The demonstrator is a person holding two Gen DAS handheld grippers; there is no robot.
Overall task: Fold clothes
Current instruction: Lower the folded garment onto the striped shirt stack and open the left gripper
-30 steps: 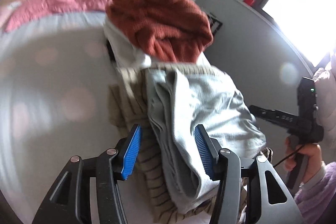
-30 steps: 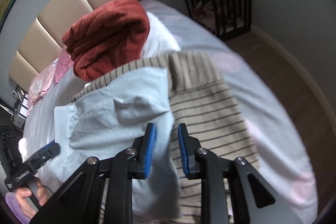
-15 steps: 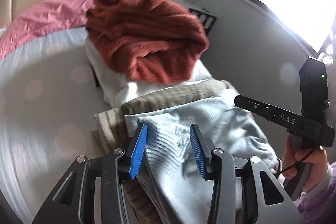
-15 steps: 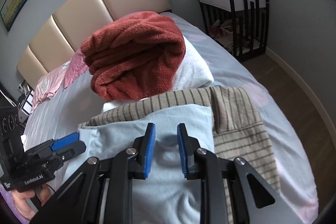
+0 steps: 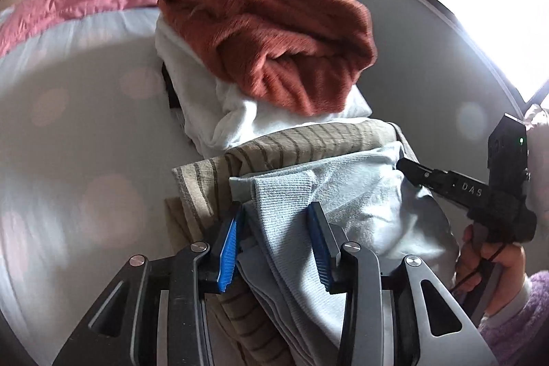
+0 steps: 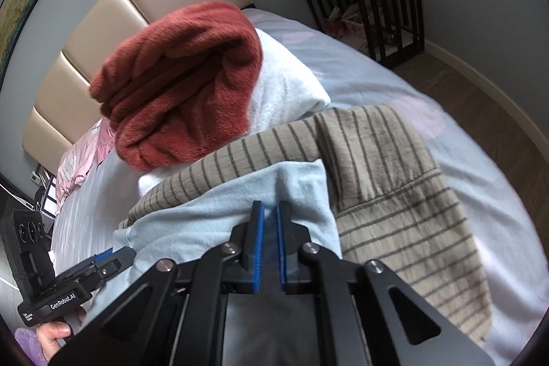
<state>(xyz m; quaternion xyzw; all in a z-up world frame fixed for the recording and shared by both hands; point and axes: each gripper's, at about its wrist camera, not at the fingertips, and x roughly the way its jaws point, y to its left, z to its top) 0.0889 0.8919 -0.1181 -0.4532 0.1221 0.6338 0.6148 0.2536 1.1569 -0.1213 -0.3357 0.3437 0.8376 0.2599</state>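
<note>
Two grippers on light-blue garment [image 5: 360, 204], right gripper [image 6: 269, 211] jaws closing

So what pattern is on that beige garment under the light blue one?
The beige garment has thin dark stripes, and they show best in the right wrist view.

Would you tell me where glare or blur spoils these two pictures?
Left wrist view: the window is blown out white, pale flare spots dot the bedsheet, and the rust blanket is slightly smeared. Right wrist view: even light, no glare; only fisheye bending and soft edges.
</note>
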